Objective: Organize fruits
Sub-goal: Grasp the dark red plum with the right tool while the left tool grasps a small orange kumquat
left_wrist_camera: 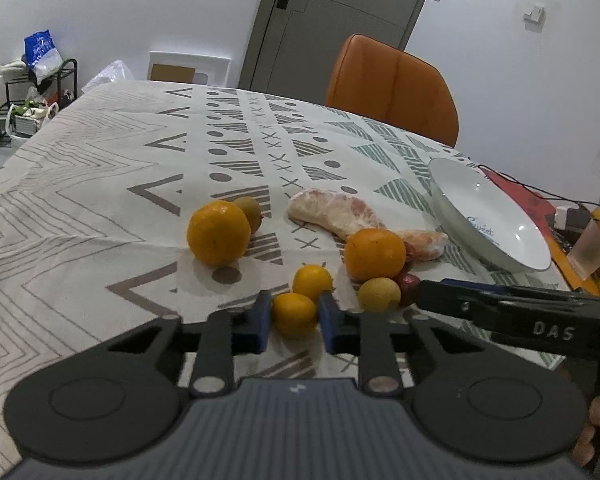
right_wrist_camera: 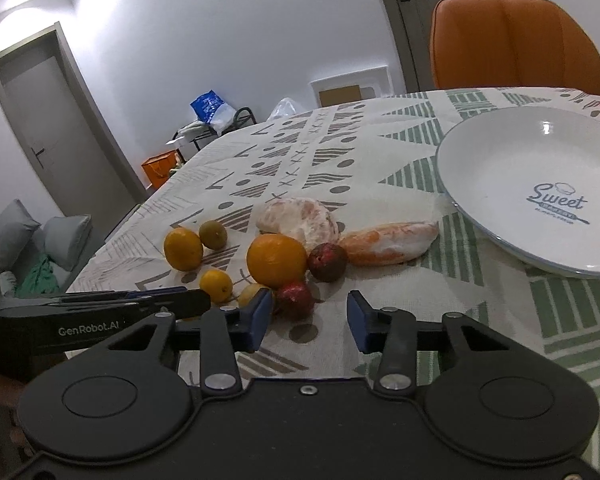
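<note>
My left gripper [left_wrist_camera: 295,320] is shut on a small orange [left_wrist_camera: 294,316], its blue pads touching both sides low over the patterned cloth. Ahead lie another small orange [left_wrist_camera: 312,280], a yellowish fruit [left_wrist_camera: 379,294], two big oranges [left_wrist_camera: 219,233] [left_wrist_camera: 375,254], a brown-green fruit [left_wrist_camera: 249,212] and peeled pomelo pieces [left_wrist_camera: 336,212]. My right gripper [right_wrist_camera: 310,320] is open; a red fruit [right_wrist_camera: 296,300] sits just ahead by its left finger, and a darker red fruit [right_wrist_camera: 327,262] lies beyond. A white plate [right_wrist_camera: 540,152] stands empty to the right. The left gripper [right_wrist_camera: 204,300] hides its orange in the right wrist view.
An orange chair [left_wrist_camera: 392,88] stands behind the table's far edge. Cables and small items [left_wrist_camera: 572,220] crowd the table beyond the plate [left_wrist_camera: 488,220]. A shelf with bags [left_wrist_camera: 32,92] is off the table's left side. The two grippers sit close together.
</note>
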Motion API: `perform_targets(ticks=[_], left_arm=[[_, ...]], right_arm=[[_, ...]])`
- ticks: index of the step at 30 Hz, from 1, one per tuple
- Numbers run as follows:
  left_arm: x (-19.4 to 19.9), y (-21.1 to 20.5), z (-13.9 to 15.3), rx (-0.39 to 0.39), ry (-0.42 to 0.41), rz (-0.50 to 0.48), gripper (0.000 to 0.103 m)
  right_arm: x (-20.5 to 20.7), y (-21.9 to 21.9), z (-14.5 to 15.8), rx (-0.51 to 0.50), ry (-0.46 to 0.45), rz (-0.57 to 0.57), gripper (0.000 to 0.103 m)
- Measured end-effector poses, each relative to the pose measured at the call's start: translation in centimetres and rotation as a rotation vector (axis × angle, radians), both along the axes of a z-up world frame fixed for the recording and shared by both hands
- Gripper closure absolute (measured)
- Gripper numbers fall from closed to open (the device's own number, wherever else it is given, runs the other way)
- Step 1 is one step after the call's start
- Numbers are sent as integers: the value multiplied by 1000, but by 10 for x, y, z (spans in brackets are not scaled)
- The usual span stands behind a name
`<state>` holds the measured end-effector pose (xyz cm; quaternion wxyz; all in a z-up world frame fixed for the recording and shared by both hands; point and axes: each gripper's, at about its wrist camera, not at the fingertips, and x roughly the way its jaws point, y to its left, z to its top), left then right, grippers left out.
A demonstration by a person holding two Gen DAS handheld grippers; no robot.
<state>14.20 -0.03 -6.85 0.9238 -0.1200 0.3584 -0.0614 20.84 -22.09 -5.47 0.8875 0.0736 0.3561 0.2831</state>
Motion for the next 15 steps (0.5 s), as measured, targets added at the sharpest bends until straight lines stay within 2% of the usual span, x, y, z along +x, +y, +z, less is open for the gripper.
perform_targets(ticks=[5, 7, 10, 15], left_arm=[[-3, 1, 4, -1, -17, 5, 80], [-4, 1, 5, -1, -21, 7, 80], [-6, 1, 8, -2, -26, 4, 80], [-6, -2, 11, 8, -34, -2, 80]], right_arm=[[4, 6, -3, 9, 4, 14, 63], [5, 5, -4, 36, 8, 23, 72], [4, 5, -2, 21, 4, 36, 86], [1, -5, -2, 58, 15, 35, 87]])
